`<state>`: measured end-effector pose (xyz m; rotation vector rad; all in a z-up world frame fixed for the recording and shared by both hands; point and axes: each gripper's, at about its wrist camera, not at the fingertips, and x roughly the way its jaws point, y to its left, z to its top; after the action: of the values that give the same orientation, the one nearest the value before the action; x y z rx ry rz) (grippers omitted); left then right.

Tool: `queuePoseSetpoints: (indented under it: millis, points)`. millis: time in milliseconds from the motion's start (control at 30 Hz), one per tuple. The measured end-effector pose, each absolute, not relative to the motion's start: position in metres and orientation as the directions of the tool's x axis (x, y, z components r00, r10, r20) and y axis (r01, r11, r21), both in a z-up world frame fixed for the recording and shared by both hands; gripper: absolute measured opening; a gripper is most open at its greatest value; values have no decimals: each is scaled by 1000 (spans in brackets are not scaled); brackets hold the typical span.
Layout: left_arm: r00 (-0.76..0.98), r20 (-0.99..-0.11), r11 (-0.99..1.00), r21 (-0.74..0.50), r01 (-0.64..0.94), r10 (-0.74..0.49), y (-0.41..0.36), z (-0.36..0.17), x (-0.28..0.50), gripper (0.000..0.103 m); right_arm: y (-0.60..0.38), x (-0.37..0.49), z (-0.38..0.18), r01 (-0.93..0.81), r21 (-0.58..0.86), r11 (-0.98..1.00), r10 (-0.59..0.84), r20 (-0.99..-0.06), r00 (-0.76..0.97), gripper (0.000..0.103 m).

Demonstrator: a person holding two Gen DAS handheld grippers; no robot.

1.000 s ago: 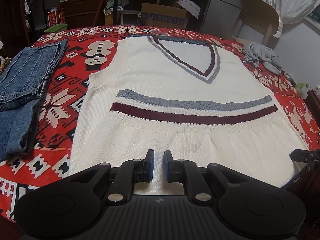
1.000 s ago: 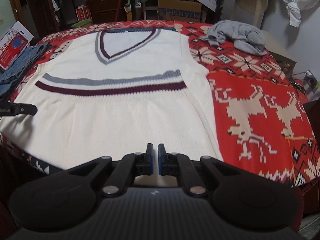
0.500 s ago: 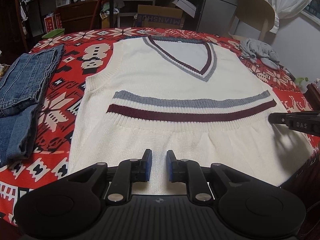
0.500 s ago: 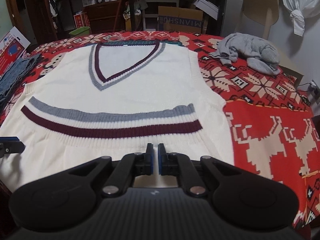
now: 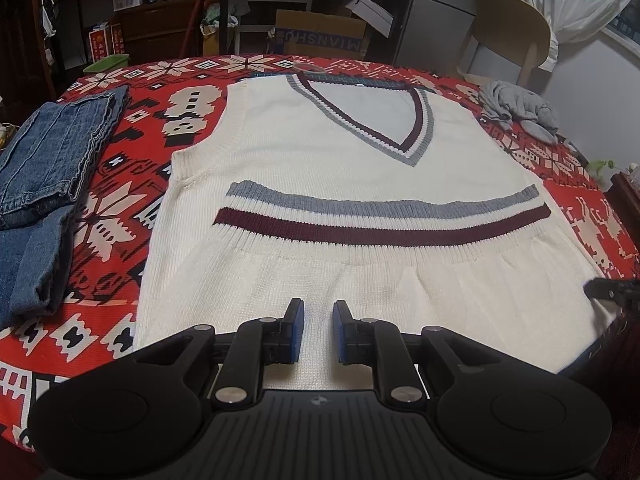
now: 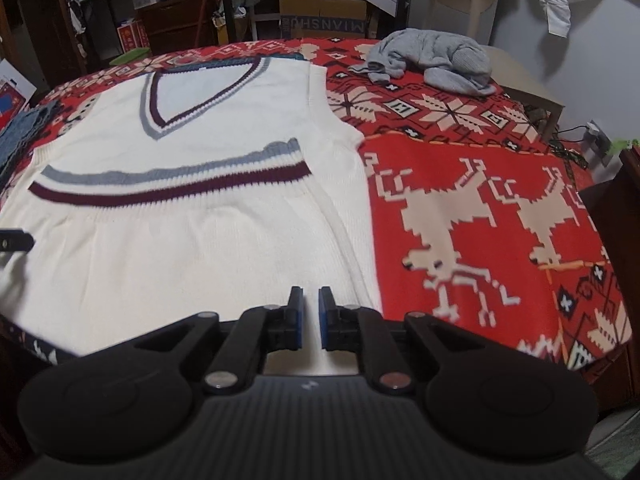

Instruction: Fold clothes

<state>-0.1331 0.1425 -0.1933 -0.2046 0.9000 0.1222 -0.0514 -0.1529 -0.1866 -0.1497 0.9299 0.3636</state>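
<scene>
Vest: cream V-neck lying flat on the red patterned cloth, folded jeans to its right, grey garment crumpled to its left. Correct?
Sides are swapped. The left wrist view shows the folded jeans left of the vest and the grey garment right of it.

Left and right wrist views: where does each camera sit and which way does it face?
Left wrist: behind the left tongs, over the vest's near hem, facing the neckline; jeans left, right tongs' tip at right edge.
Right wrist: behind the right tongs, above the vest's right hem corner, facing the grey garment.
Both share the vest, red blanket, cardboard box.
</scene>
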Motion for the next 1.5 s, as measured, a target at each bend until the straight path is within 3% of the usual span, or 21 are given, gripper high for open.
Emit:
queuePoseSetpoints:
  millis: [300, 733, 1133, 1500]
  points:
    - [612, -790, 974, -123, -193, 21, 142, -193, -132, 16, -114, -1, -190, -382, 41, 923, 267, -784, 561, 9]
    - [614, -789, 973, -128, -191, 16, 141, -194, -132, 21, -153, -63, -182, -412, 57, 910, 285, -806, 519, 9]
    - [610, -792, 975, -122, -187, 18, 138, -193, -132, 24, -110, -9, -190, -417, 51, 908, 296, -781, 550, 11]
    - [613, -790, 972, -142, -187, 3, 142, -192, -130, 25, -138, -22, -189, -381, 78, 921, 288, -795, 533, 11]
